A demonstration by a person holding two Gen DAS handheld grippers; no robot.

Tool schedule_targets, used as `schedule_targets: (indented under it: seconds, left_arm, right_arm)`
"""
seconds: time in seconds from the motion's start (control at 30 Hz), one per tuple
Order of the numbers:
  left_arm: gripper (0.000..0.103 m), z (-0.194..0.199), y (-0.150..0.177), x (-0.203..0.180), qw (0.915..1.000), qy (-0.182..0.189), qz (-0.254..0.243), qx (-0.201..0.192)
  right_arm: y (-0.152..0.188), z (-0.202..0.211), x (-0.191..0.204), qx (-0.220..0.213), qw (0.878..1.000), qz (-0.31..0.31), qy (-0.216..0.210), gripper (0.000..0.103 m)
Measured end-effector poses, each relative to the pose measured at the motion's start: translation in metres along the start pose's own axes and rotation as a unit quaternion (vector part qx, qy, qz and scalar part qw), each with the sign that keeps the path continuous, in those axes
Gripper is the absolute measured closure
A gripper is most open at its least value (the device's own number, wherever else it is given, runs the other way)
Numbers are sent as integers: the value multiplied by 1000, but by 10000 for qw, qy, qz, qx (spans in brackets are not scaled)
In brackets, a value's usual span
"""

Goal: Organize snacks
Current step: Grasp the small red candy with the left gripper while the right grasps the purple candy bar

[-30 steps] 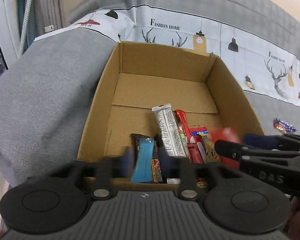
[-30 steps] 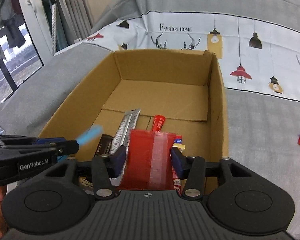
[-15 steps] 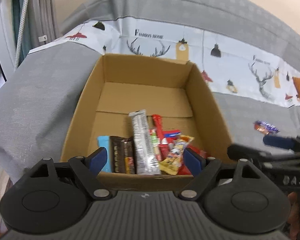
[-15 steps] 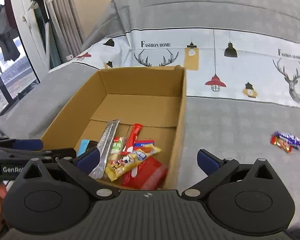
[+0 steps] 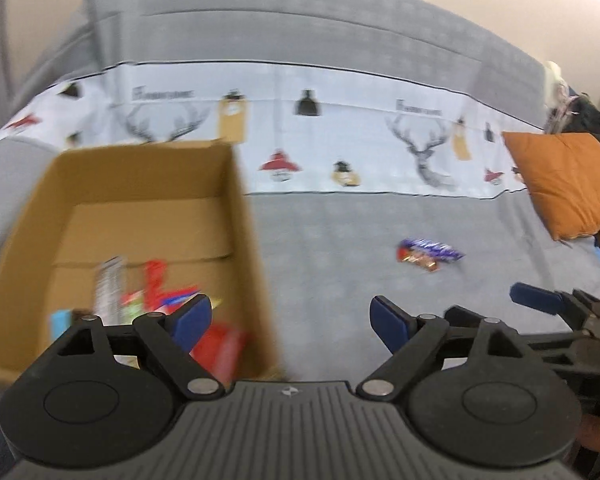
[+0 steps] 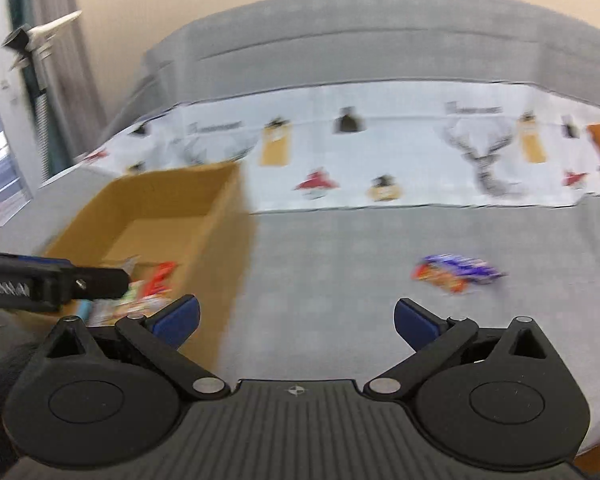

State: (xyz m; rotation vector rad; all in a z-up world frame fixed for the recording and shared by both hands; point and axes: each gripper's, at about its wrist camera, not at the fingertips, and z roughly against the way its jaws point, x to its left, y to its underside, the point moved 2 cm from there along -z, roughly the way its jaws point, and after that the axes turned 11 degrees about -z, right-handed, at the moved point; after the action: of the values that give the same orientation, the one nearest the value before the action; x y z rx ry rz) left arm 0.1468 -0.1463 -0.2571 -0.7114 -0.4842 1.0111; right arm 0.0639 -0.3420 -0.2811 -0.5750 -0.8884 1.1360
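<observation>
Our left gripper (image 5: 290,320) is wide open and holds nothing. Our right gripper (image 6: 296,320) is wide open and empty too. Both pictures are blurry. A purple and orange snack bar (image 6: 456,274) lies alone on the gray bed cover (image 6: 340,264), out past our fingers and a bit to the right, touching neither gripper. The cardboard box (image 5: 236,208) sits to the left, with more snacks (image 5: 156,284) piled at its near end. An orange pillow (image 5: 568,184) rests far off on the right.
</observation>
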Motion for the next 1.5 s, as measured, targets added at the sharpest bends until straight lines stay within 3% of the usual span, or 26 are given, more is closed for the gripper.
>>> schedule_targets:
  seconds: [0.13,0.2,0.3,0.37,0.6,0.73,0.8,0.87,0.93,1.0,1.07,1.1,1.13,1.2,1.27,1.37,1.47,1.5]
  left_arm:
    - [13,-55,-23,-37,9998,66,-124,-165]
    - [13,-90,-30,-52,9995,270,-139,-112]
    - [13,-151,-42,-80,9982,482,-333,91]
    - [13,-185,-46,-94,9971,588,-423,228]
    - [28,-268,-55,-131,9875,1307,-709,516]
    - [29,-299,-59,-151,9792,1669,-927,682]
    - [29,-312,-61,-159,9747,1861,-952,787]
    - [40,-324,-64,-166,9732,1879,-1056,796]
    - [44,-332,-64,-164,9732,1942,-933,805]
    - [56,-330,-64,-161,9737,1900,-973,796]
    - [71,-323,-63,-155,9735,1877,-1037,790]
    - [82,-318,-61,-151,9734,1860,-1037,849]
    - [95,-316,-58,-147,9739,1760,-1038,990]
    - [97,-310,-48,-135,9763,1440,-1059,1221]
    - [97,-298,-39,-122,9777,1391,-947,1253]
    - [95,-285,-30,-105,9740,1770,-253,1388]
    - [69,-282,-34,-103,9712,1955,340,1322]
    - [65,-283,-39,-107,9720,1957,414,1232]
  right_arm:
    - [-7,-11,-57,-481,9986,182,104,0]
    - [-4,-26,-86,-637,9973,331,147,0]
    - [0,-65,-133,-232,9982,-152,535,2]
    - [-4,-80,-151,-203,9983,-272,477,8]
    - [-17,-137,-182,-28,9960,516,724,14]
    - [-28,-161,-197,-84,9927,1070,542,14]
    - [-32,-172,-211,10,9946,976,342,14]
    - [-34,-175,-223,-28,9963,863,-22,18]
    - [-34,-180,-227,-61,9955,867,-365,23]
    - [-35,-184,-226,-12,9955,800,-508,26]
    - [-33,-190,-218,204,9941,887,-585,45]
    - [-29,-194,-213,397,9933,982,-460,69]
    - [-25,-198,-210,561,9926,1021,-356,72]
    - [-19,-197,-199,683,9922,1029,-170,76]
    - [-14,-190,-183,824,9917,976,109,76]
    - [1,-171,-161,1022,9892,903,541,77]
    - [16,-147,-163,1067,9910,305,745,78]
    - [20,-138,-167,1015,9912,56,852,78]
